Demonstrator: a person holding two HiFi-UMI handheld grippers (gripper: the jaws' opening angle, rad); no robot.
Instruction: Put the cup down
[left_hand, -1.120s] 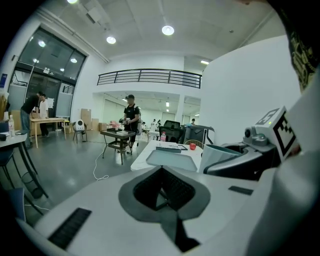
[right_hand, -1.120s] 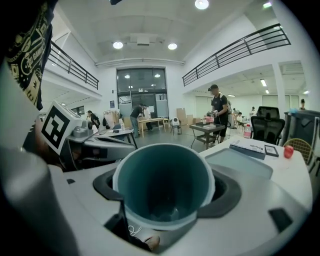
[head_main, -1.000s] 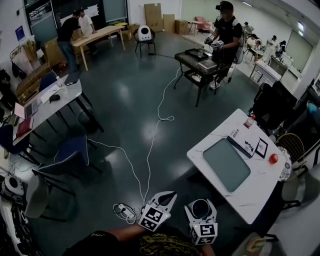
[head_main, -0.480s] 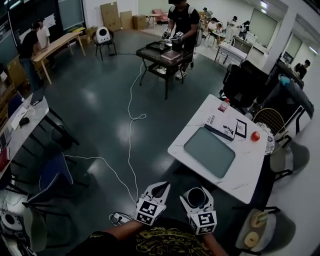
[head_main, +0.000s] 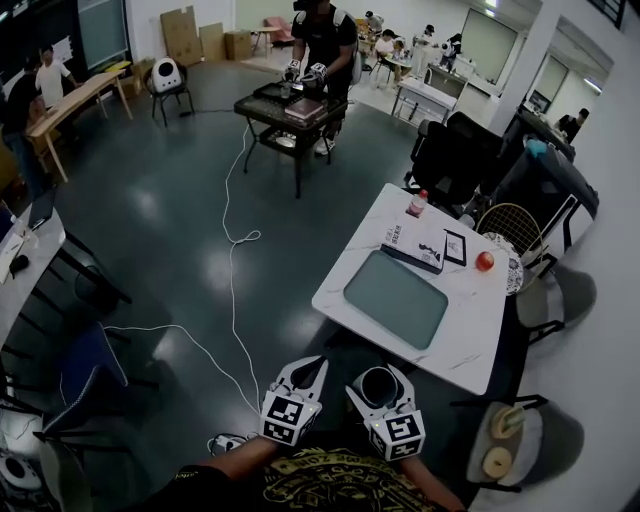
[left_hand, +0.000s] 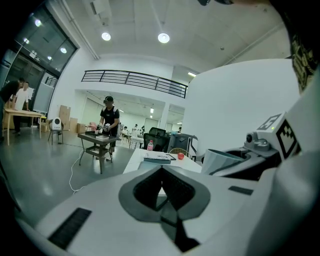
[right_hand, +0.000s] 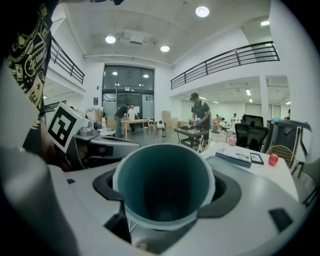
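Observation:
The cup (right_hand: 162, 186), white outside with a dark teal inside, sits mouth-forward between the jaws of my right gripper (head_main: 380, 374), which is shut on it. In the head view the cup (head_main: 378, 386) is low in the frame, off the near corner of the white marble table (head_main: 470, 345). From the left gripper view the cup (left_hand: 220, 160) shows at the right. My left gripper (head_main: 306, 366) hangs just left of the right one, its fingertips (left_hand: 161, 172) meeting with nothing between them.
On the table lie a grey mat (head_main: 395, 298), a book (head_main: 412, 245), a small frame (head_main: 455, 247), a red apple (head_main: 485, 261) and a bottle (head_main: 417, 203). Chairs (head_main: 545, 300) stand at its right side. A white cable (head_main: 232, 290) crosses the floor. A person stands at a black table (head_main: 285, 108).
The head view has swung right and nearer the white table, which now lies closer to the grippers. Both grippers keep their pose; the cup stays held.

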